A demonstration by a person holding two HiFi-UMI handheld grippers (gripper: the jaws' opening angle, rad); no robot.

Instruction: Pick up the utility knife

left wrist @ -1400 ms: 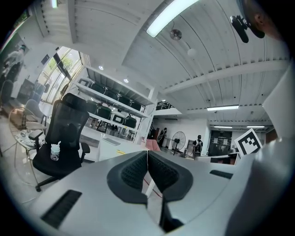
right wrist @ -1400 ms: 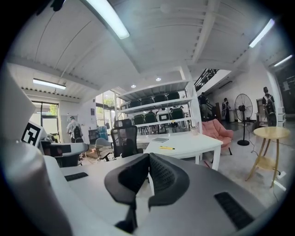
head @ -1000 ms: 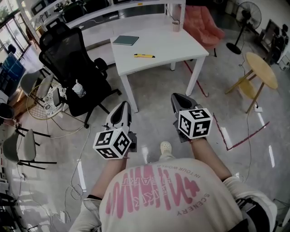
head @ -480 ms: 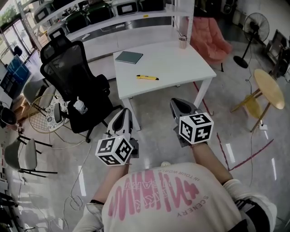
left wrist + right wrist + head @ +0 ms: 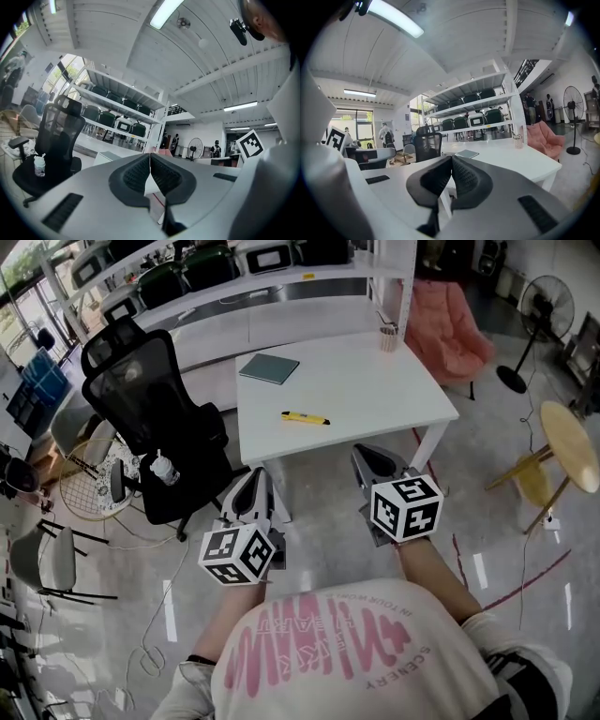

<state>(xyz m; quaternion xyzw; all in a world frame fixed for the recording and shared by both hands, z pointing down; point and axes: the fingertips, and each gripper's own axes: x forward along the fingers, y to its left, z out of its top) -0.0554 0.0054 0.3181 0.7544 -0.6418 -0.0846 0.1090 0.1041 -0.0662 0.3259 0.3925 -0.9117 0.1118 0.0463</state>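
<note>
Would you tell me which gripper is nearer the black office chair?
Left. The left gripper sits just right of the black office chair; the right gripper is farther right, before the white table.

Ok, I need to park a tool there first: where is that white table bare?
Bare: the right half of the white table, between the utility knife and the cup, and the near strip in front of the knife. The notebook takes the far left corner.
</note>
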